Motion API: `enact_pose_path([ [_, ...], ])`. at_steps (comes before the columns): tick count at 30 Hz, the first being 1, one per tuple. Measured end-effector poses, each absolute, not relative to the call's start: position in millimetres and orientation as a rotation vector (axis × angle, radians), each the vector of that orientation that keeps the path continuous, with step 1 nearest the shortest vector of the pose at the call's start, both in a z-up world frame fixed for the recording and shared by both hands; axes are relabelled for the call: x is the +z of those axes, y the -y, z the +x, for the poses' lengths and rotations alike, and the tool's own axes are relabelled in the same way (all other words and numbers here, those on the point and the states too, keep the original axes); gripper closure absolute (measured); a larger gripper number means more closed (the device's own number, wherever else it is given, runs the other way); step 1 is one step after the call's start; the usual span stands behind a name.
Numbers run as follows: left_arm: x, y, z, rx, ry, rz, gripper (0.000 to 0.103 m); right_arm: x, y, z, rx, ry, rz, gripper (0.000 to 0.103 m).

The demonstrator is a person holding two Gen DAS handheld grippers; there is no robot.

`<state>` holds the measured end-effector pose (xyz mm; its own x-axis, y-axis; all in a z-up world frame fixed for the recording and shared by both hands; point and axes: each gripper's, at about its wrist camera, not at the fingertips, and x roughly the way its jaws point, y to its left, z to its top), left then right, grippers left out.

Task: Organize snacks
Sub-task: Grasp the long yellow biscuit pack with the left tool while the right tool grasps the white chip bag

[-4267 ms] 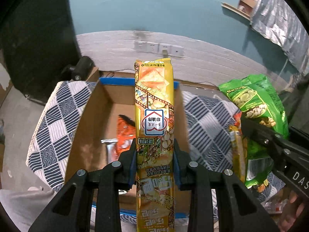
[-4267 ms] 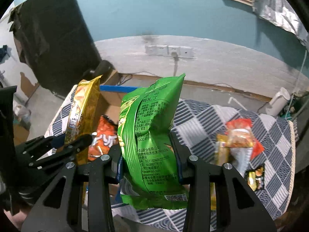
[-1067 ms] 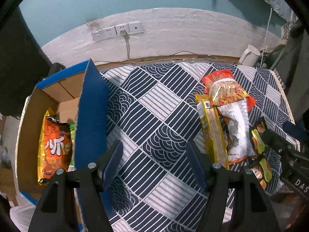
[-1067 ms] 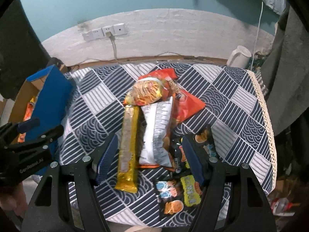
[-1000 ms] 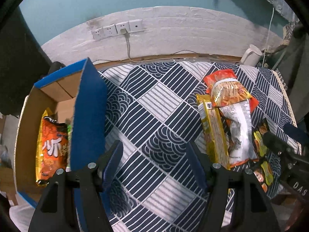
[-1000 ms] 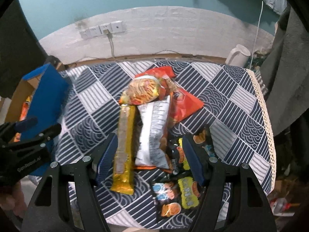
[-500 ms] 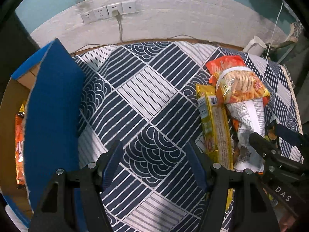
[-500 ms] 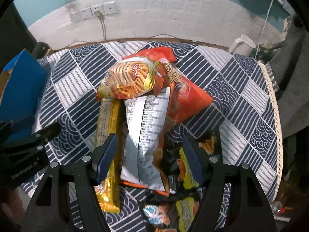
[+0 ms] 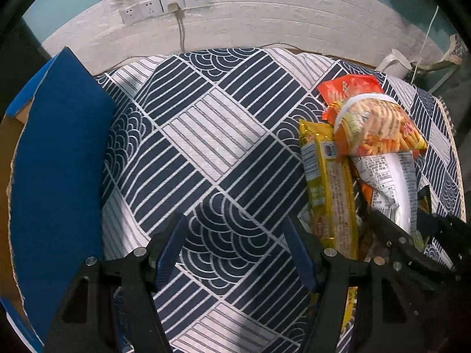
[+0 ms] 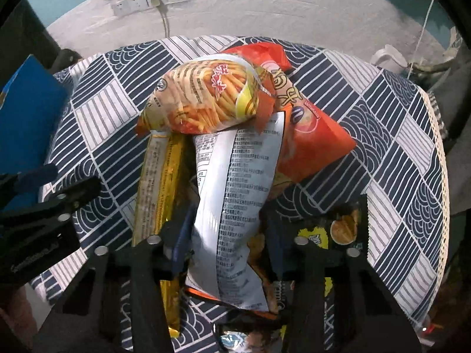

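A pile of snacks lies on the patterned tablecloth (image 9: 206,135). A silver bag (image 10: 238,194) lies face down, with a fries bag (image 10: 206,100) on its top end, a long yellow packet (image 10: 159,188) to its left and an orange bag (image 10: 309,135) to its right. My right gripper (image 10: 226,232) is open, its fingers on either side of the silver bag's lower half. My left gripper (image 9: 235,244) is open and empty over bare cloth, left of the yellow packet (image 9: 326,188). The fries bag (image 9: 379,129) also shows in the left wrist view.
The blue flap of the cardboard box (image 9: 56,164) stands at the left edge of the table. Small dark snack packets (image 10: 338,232) lie right of the silver bag. A white kettle (image 9: 394,61) and wall sockets (image 9: 164,6) sit behind the table.
Both grippers released their bags into the box, then swung right to the snack pile. The right gripper has dropped down around the silver bag; the left has lowered toward the cloth.
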<state>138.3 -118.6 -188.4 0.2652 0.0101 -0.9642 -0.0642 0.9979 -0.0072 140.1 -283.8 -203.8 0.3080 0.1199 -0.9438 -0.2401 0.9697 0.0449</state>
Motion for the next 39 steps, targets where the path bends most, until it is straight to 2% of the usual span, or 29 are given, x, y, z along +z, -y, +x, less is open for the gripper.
enact_pose_path([
  [1,-187.6,121.0,138.7,0.044,-1.302,-0.059,0.034,-200.6,285.7,137.8,0.237,-1.228,-0.112,0.071],
  [2,-187.0,122.4,139.2,0.039,-1.302,-0.067,0.034,-195.9,289.5,135.2,0.235,-1.217,-0.098,0.072],
  [5,-183.9,130.5,139.7,0.031,-1.300,-0.097,0.022,-186.9,300.8,128.3,0.241,-1.206,-0.055,0.072],
  [12,-182.9,161.9,144.1,0.004,-1.296,-0.075,0.022,-179.1,329.5,112.7,0.230,-1.201,0.039,0.072],
  [25,-217.8,190.6,157.0,-0.002,-1.382,-0.024,0.022,-182.1,337.1,112.3,0.237,-1.216,0.070,0.072],
  [28,-217.6,190.9,154.7,-0.011,-1.360,-0.004,0.033,-181.6,336.2,112.1,0.239,-1.216,0.071,0.072],
  [29,-216.3,189.2,154.0,-0.018,-1.353,-0.003,0.046,-181.5,335.2,112.3,0.241,-1.216,0.071,0.072],
  [30,-215.4,188.0,153.6,-0.029,-1.349,-0.004,0.064,-181.4,333.7,112.3,0.243,-1.215,0.068,0.072],
  [31,-214.4,187.3,152.7,-0.038,-1.351,-0.008,0.072,-181.7,332.9,112.3,0.243,-1.216,0.064,0.072],
  [39,-208.0,167.3,139.0,0.005,-1.346,-0.012,0.074,-178.6,319.3,106.8,0.253,-1.215,0.044,0.072],
])
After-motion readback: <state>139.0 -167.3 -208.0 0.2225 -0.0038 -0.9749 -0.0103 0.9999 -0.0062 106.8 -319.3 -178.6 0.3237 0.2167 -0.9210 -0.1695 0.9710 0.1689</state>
